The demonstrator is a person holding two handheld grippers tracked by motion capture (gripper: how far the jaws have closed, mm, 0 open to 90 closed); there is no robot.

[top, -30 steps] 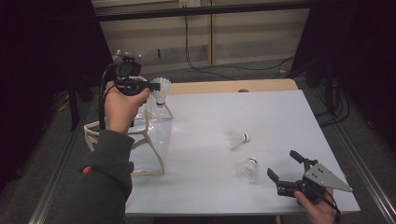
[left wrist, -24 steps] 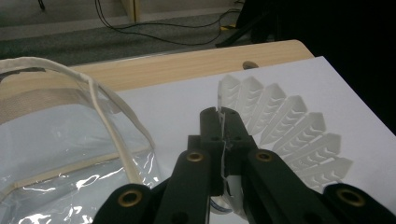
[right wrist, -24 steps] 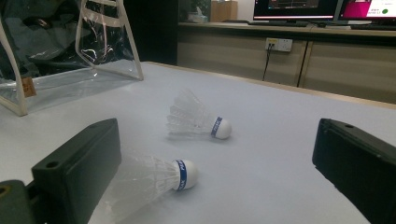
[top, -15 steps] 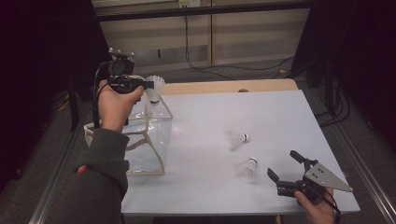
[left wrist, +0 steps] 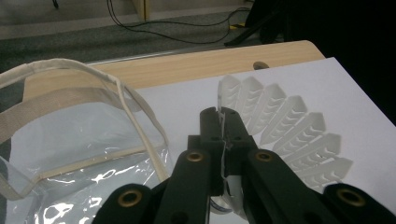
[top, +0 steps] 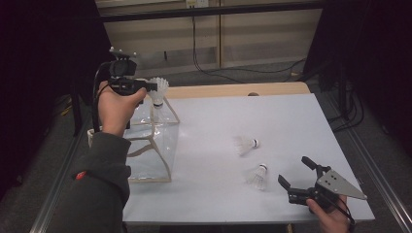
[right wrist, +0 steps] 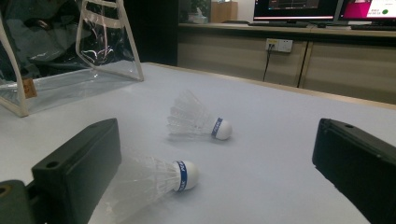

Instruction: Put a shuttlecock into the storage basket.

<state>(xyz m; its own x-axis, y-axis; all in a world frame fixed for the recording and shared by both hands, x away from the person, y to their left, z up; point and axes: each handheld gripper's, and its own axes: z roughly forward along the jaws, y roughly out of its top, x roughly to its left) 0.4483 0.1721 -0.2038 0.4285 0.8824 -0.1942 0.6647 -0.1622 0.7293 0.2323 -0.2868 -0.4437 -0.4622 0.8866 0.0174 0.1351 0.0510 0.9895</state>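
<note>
**Left gripper clamped on a shuttlecock above the clear bag**

Left black two-jaw gripper (top: 145, 87): held in the person's left hand (top: 115, 108), raised over the bag's far end. Jaws are pressed together on the feather skirt of a white feathered shuttlecock (top: 158, 90); in the left gripper view the thin skirt edge is pinched between the two black pads (left wrist: 212, 135) and the white vanes (left wrist: 289, 130) fan out to one side.

Landmark: transparent plastic tote bag with cream fabric trim and handles (top: 155, 141), standing open on the white table (top: 243, 116) at its left edge.

Second white feathered shuttlecock with a blue-banded cork (top: 245, 144): lying on its side on the table, well apart from the bag, to its right.

Third white feathered shuttlecock with a blue-banded cork (top: 257, 175): also on its side, farther from the bag and nearer the person.

Right black two-jaw gripper with grey three-cornered plate (top: 297, 174): held low at the table's near corner, far from the bag, just beside the third shuttlecock. Jaws stand wide apart with nothing between them.
</note>
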